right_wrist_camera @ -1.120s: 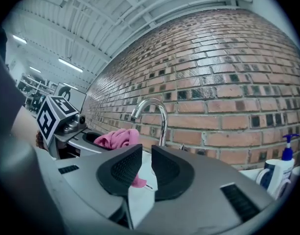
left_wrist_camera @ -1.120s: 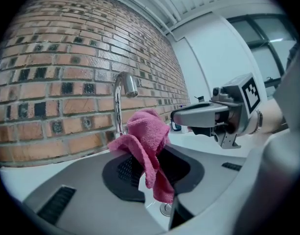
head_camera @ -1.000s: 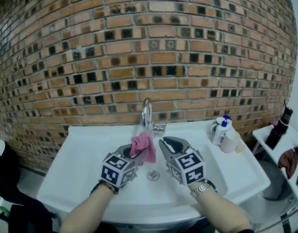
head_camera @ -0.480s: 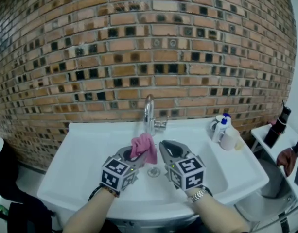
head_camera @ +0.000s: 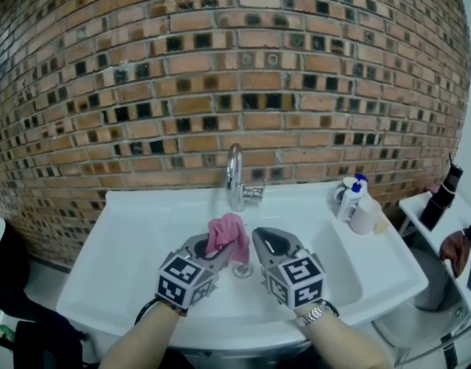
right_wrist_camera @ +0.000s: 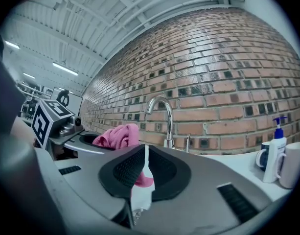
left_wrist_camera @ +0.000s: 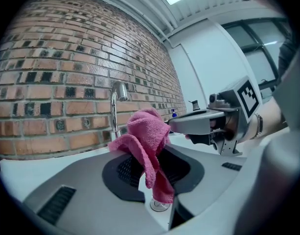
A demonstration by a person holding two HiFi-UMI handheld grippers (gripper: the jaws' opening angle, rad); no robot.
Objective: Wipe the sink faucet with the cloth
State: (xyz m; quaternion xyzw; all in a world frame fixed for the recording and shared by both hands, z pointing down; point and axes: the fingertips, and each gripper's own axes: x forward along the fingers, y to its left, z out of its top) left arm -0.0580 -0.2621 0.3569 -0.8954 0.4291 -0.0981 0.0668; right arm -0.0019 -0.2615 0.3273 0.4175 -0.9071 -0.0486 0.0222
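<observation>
- We hold the left tongs (head_camera: pixel 208 246) low and centre in the head view, clamped on a pink cloth (head_camera: pixel 227 232).
- In the left gripper view the cloth (left_wrist_camera: pixel 147 146) bunches above the pads, and 1 tail of it hangs down between them.
- The right tongs (head_camera: pixel 266 241) sit just right of the cloth in the head view, close to it, and we cannot tell whether they touch it.
- Their jaws have just been closing. In the right gripper view they stand at a narrow slit with nothing gripped between the pads. The pink seen through the slit is the cloth hanging beyond them.
- Both tongs are over the basin of the white sink (head_camera: pixel 131 241), with the drain (head_camera: pixel 242 270) showing between them near the bottom of the frame.
- The chrome faucet (head_camera: pixel 233 177) stands upright at the back rim of the sink, at the centre of the frame and above the cloth. The cloth is near the spout but apart from it.
- A brick wall (head_camera: pixel 220 75) fills the upper half of the head view behind the sink.
- On the sink's right ledge, at right of centre, stand a white pump bottle (head_camera: pixel 349 198) with a blue top and a pale mug (head_camera: pixel 365 217), just beside each other.
</observation>
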